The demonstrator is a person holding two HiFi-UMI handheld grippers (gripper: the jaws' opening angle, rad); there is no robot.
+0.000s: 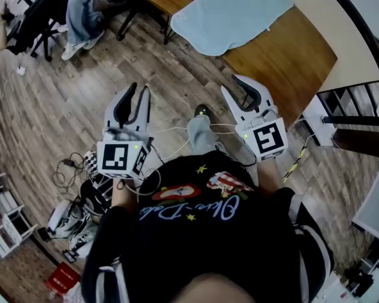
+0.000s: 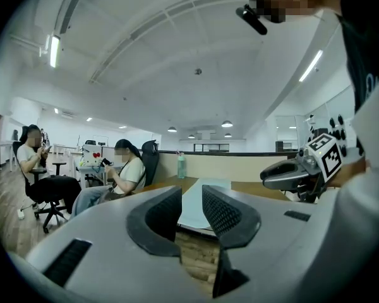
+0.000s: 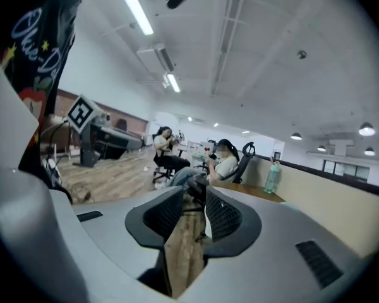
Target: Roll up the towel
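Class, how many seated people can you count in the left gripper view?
2. The left person sits at the far left of the room; the second person sits further right, near the end of the wooden table. Others may be hidden.

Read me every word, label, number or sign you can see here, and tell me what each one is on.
Black T-shirt: white cursive lettering, upside down in the head view, too blurred to quote.
Cubes on the left gripper and right gripper: black-and-white square code patterns, no letters.
Red flat item on the floor: print too small to read.
No other text shows.
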